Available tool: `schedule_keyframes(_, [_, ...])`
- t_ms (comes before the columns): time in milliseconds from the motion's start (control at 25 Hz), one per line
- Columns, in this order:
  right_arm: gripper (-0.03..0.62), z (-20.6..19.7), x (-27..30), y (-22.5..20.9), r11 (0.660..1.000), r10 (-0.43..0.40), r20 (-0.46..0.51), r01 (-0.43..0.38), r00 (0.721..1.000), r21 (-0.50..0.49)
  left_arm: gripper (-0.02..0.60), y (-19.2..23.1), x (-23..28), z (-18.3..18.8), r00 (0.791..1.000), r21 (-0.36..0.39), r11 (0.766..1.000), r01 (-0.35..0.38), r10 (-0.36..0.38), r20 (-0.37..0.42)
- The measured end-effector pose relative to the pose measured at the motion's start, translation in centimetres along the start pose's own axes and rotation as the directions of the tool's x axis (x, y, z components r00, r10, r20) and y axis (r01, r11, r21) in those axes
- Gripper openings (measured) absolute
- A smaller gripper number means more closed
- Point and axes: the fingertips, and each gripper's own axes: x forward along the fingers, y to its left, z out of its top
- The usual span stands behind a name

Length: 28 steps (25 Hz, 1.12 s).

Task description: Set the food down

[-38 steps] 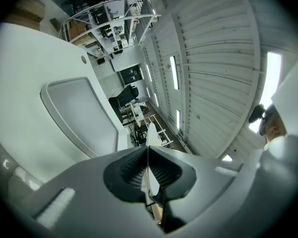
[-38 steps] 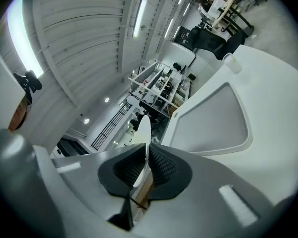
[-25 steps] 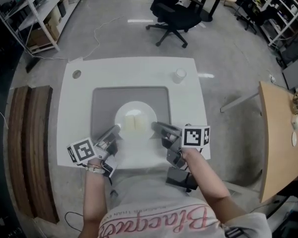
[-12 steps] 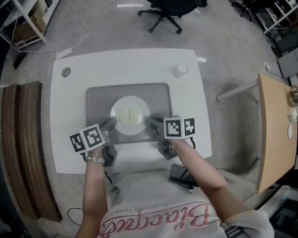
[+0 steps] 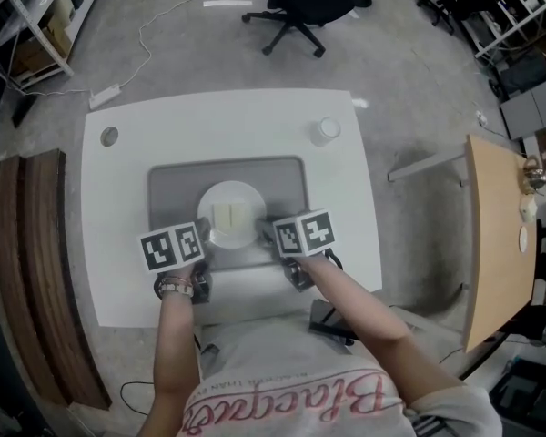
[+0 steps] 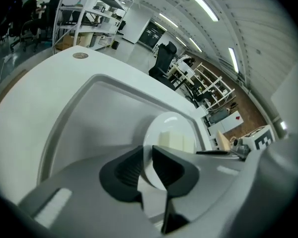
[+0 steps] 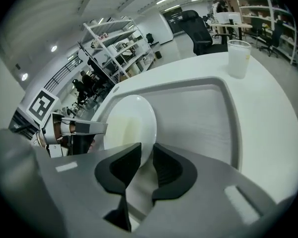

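Observation:
A white plate (image 5: pixel 220 200) with two pale yellow blocks of food (image 5: pixel 228 215) rests on the grey tray (image 5: pixel 164 189). My left gripper (image 5: pixel 206 242) is at the plate's near left rim and my right gripper (image 5: pixel 267 231) at its near right rim. In the left gripper view the plate (image 6: pixel 171 128) has its rim inside the narrow gap of my left gripper (image 6: pixel 148 165), whose jaws are opening. In the right gripper view the plate (image 7: pixel 131 125) has its rim between the jaws of my right gripper (image 7: pixel 146 165), which are also opening.
The tray lies on a white table (image 5: pixel 118 244). A translucent cup (image 5: pixel 325 131) stands at the table's far right. A black office chair (image 5: pixel 296 7) is beyond the table, a wooden bench (image 5: pixel 27 271) to the left and a wooden tabletop (image 5: pixel 496 235) to the right.
Both grippers have drawn in closer to the plate, and their marker cubes now face up. The plate lies flat on the tray between them.

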Motion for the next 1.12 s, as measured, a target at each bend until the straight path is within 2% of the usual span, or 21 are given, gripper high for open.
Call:
schedule_keyframes(200, [0.106, 0.2, 0.4, -0.3, 0.998, -0.052, 0.029, 0.053, 0.998, -0.039, 0.066, 0.6, 0.7, -0.2, 0.999, 0.008, 0.999, -0.046, 0.046, -0.018])
schedule_keyframes(360, [0.135, 0.4, 0.6, -0.4, 0.986, -0.111, 0.065, 0.119, 0.992, -0.116, 0.079, 1.1, 0.6, 0.0, 0.996, 0.048, 0.995, -0.087, 0.088, -0.009])
schedule_keyframes(480, [0.181, 0.7, 0.4, -1.0, 0.980, -0.155, 0.100, 0.166, 0.983, -0.113, 0.111, 1.3, 0.4, 0.0, 0.994, 0.061, 0.993, -0.105, 0.106, -0.014])
schedule_keyframes(600, [0.218, 1.6, -0.5, -1.4, 0.981, -0.144, 0.160, 0.162, 0.977, -0.107, 0.215, 1.5, 0.1, 0.3, 0.993, 0.055, 0.992, -0.115, 0.115, 0.003])
schedule_keyframes(760, [0.215, 2.5, -2.4, -0.7, 0.979, -0.109, 0.248, 0.147, 0.963, -0.140, 0.267, 2.3, -1.2, 0.8, 0.985, 0.033, 0.988, -0.148, 0.145, 0.090])
schedule_keyframes(880, [0.193, 3.0, -3.5, 0.6, 0.965, -0.080, 0.316, 0.153, 0.945, -0.213, 0.273, 2.2, -2.9, 1.7, 0.964, 0.034, 0.987, -0.157, 0.145, 0.224])
schedule_keyframes(960, [0.176, 3.2, -4.3, 1.6, 0.952, -0.047, 0.345, 0.147, 0.937, -0.268, 0.270, 1.4, -3.9, 2.2, 0.948, 0.065, 0.987, -0.146, 0.121, 0.296])
schedule_keyframes(1120, [0.175, 2.6, -6.4, 3.7, 0.925, 0.031, 0.385, 0.119, 0.923, -0.361, 0.216, -0.9, -6.0, 2.4, 0.917, 0.180, 0.973, -0.143, 0.062, 0.393])
